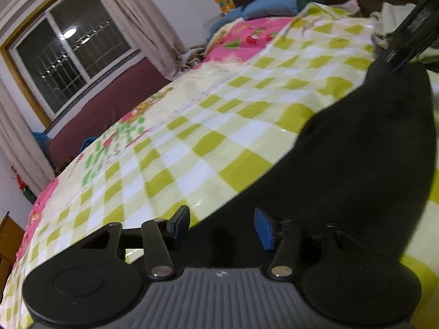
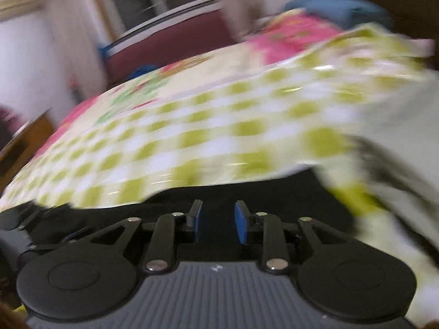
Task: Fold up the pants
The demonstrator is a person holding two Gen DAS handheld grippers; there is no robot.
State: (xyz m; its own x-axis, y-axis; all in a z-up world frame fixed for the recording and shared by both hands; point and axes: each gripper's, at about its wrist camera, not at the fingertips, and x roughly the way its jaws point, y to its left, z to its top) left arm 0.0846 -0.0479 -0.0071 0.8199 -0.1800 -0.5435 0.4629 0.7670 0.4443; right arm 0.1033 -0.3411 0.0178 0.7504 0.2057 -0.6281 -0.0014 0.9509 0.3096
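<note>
While black pants (image 1: pixel 356 150) lie on bed (image 1: pixel 219 126), long axis toward blue pillow (image 1: pixel 274 5) | left gripper (image 1: pixel 222 227) jaws spread over pants edge | right gripper (image 2: pixel 218 222) jaws parted, nothing pinched; view blurred

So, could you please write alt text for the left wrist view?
The open left gripper hovers low over black pants lying on a green-and-white checked bedcover. A dark window with curtains is behind.
</note>
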